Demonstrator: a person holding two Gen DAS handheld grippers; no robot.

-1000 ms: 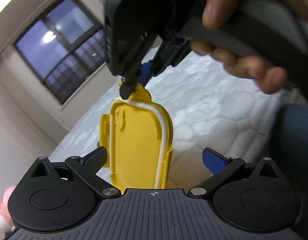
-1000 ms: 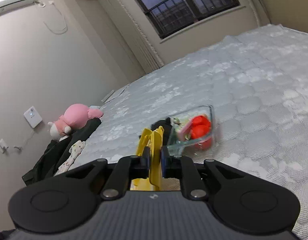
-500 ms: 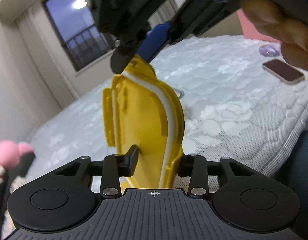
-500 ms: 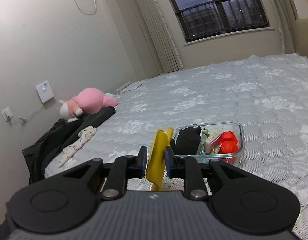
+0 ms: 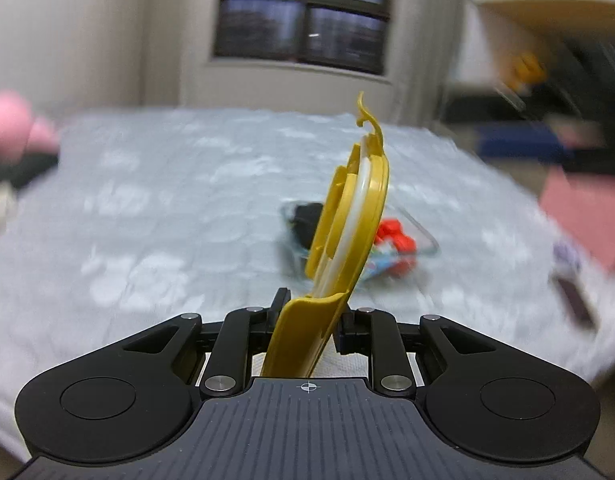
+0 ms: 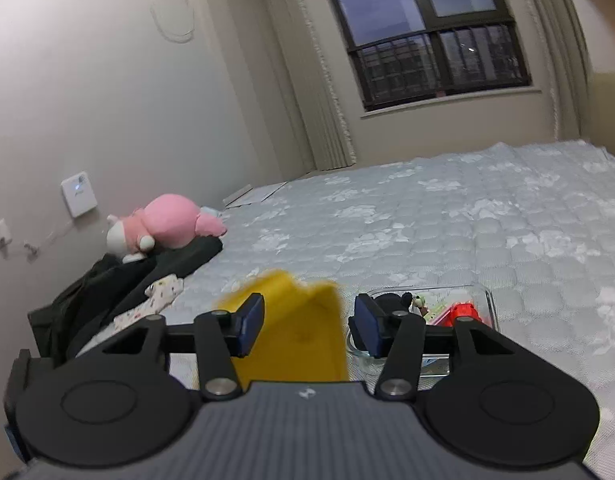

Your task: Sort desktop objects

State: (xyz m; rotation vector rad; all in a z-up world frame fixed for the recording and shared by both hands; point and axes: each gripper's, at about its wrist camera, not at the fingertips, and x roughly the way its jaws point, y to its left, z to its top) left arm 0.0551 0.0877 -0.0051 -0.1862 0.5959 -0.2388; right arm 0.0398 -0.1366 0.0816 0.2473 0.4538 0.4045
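Observation:
My left gripper (image 5: 307, 316) is shut on the yellow container lid (image 5: 355, 216) with a white seal, holding it upright on edge above the bed. Behind the lid sits the clear glass container (image 5: 423, 244) with a black item and red items inside. In the right wrist view my right gripper (image 6: 309, 320) is open, its blue pads apart; the blurred yellow lid (image 6: 295, 328) shows between the pads without touching them. The glass container (image 6: 485, 300) lies just right of that gripper.
The grey quilted mattress (image 6: 467, 232) fills both views. A pink plush toy (image 6: 167, 224) lies on dark clothes (image 6: 107, 292) at the left edge. A dark phone (image 5: 575, 300) lies at the right in the left wrist view.
My right gripper has opened and let go of the lid. My left gripper has shut on the lid and swung, so the lid now stands edge-on in its view.

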